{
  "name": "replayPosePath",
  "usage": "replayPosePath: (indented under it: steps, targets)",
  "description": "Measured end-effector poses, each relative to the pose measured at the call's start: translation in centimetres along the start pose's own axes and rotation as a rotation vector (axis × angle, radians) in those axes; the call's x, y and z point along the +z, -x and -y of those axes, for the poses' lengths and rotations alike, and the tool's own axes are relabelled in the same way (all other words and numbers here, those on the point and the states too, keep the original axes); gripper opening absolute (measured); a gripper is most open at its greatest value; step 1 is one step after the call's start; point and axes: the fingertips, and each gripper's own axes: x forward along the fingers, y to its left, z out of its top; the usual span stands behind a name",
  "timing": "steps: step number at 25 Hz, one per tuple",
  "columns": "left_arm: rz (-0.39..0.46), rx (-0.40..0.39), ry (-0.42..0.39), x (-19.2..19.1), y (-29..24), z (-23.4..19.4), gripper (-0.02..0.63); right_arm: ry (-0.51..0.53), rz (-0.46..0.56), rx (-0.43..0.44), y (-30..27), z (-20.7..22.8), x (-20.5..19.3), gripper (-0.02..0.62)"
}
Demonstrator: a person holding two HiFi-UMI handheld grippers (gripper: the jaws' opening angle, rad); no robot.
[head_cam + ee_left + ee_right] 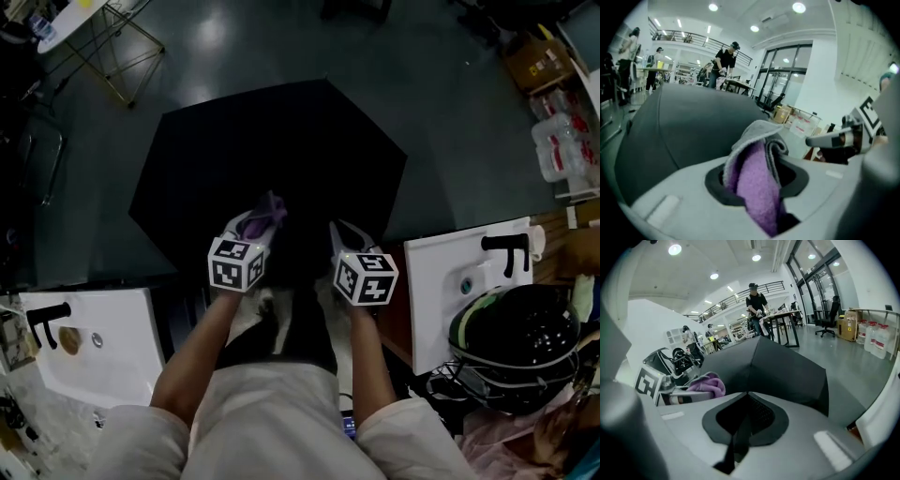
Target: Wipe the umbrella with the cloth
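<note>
One black umbrella (281, 150) lies open on the floor (450, 112), its canopy spreading ahead of both your tools and its near edge right under their tips. Your left tool (253, 223) is clenched on the folded purple-and-grey cloth (757, 187), whose loose fold sticks out past the tool's tips, over the canopy. Whether the cloth touches the fabric you cannot tell from these views. Your right tool (339, 232), beside the left one, has its jaws closed on a thin dark strip, which looks like the umbrella's near edge, so it seems to be steadying the canopy. You appear to be at the start of a wiping pass. The next move calls for pressing the cloth's free fold flat onto the panel ahead of the left tool and sweeping it outward along the panel, while the right tool holds the edge taut.
</note>
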Motion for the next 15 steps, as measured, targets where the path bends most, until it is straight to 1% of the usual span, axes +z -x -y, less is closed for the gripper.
replayPosePath:
  steps: [5, 8, 12, 15]
  targets:
    - [0.081, 0.013, -0.073, 9.2, -0.5, -0.4, 0.137, 0.008, 0.043, -0.003, 0.9, 0.0, 3.0, 0.006]
    - [0.118, 0.028, -0.102, 14.3, -1.3, -0.9, 0.138, 0.023, 0.067, -0.005, 1.4, 0.1, 4.9, 0.006]
    - [0.114, 0.033, -0.147, 18.8, -3.3, -1.0, 0.139, 0.022, 0.078, -0.016, 2.0, 0.8, 6.1, 0.006]
    - [0.105, 0.032, -0.168, 21.0, -5.1, -1.1, 0.14, 0.015, 0.085, -0.02, 2.2, 1.5, 6.6, 0.006]
